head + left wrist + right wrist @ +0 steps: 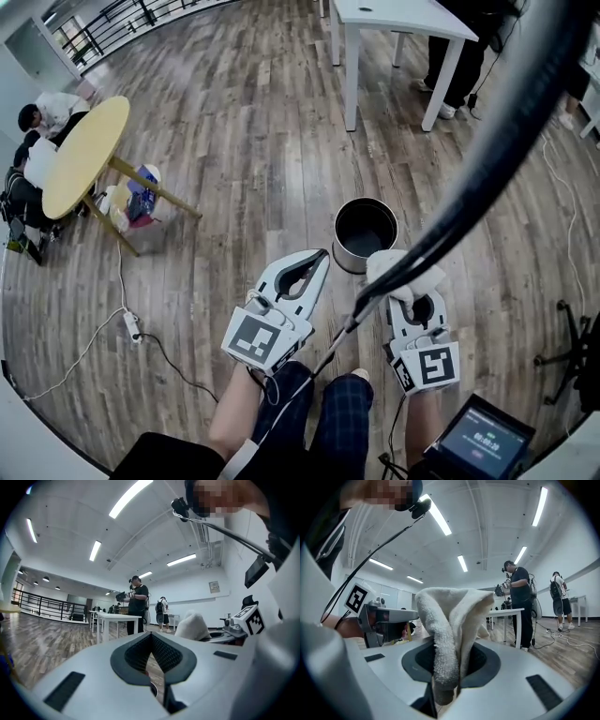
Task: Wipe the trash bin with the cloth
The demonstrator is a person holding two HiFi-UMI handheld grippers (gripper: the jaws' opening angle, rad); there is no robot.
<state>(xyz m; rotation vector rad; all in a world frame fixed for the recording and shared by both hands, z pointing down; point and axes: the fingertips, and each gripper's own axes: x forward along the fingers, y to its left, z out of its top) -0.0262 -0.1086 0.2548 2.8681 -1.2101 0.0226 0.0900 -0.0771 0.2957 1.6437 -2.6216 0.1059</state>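
A round metal trash bin (pixel 365 234) stands open and upright on the wooden floor, just ahead of both grippers. My right gripper (pixel 410 292) is shut on a white terry cloth (pixel 398 270), which bulges out over its tips beside the bin's near right rim. In the right gripper view the cloth (pixel 450 616) stands folded up between the jaws of the right gripper (pixel 449 660). My left gripper (pixel 322 255) points at the bin's near left rim with its tips together and nothing held. In the left gripper view the left gripper (pixel 150 637) is pinched shut, and the cloth (pixel 192 625) shows at the right.
A round yellow table (pixel 80 155) with a bag (pixel 141 192) under it stands at the left, where people sit. A white table (pixel 394 19) is behind the bin. A power strip (pixel 131 325) and cords lie on the floor. A person (pixel 137 604) stands further back.
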